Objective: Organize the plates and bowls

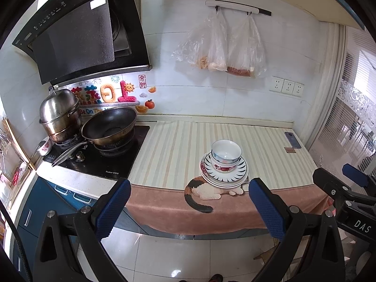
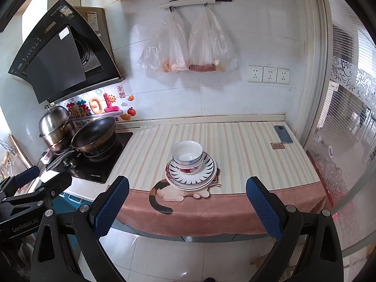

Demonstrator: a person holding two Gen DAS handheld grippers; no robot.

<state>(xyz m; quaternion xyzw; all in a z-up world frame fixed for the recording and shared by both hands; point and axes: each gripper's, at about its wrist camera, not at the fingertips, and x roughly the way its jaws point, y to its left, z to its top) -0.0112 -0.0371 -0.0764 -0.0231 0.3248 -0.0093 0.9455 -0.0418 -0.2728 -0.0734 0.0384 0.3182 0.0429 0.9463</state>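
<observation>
A stack of plates (image 1: pixel 239 172) (image 2: pixel 206 169) sits on the striped counter mat, near its front edge above a cat picture. Two nested white bowls (image 1: pixel 226 154) (image 2: pixel 187 155) stand upright on the top plate. My left gripper (image 1: pixel 189 208) is open and empty, held back over the floor in front of the counter. My right gripper (image 2: pixel 187 208) is open and empty too, also back from the counter. The right gripper also shows at the right edge of the left wrist view (image 1: pixel 338 176), and the left gripper at the left edge of the right wrist view (image 2: pixel 44 174).
A gas hob at the left carries a black wok (image 1: pixel 109 127) (image 2: pixel 94 135) and a steel steamer pot (image 1: pixel 60 115) (image 2: pixel 56 129). A phone (image 1: pixel 292 139) (image 2: pixel 283 134) lies at the counter's back right. Plastic bags (image 1: pixel 221 44) hang on the wall. A glass door stands at the right.
</observation>
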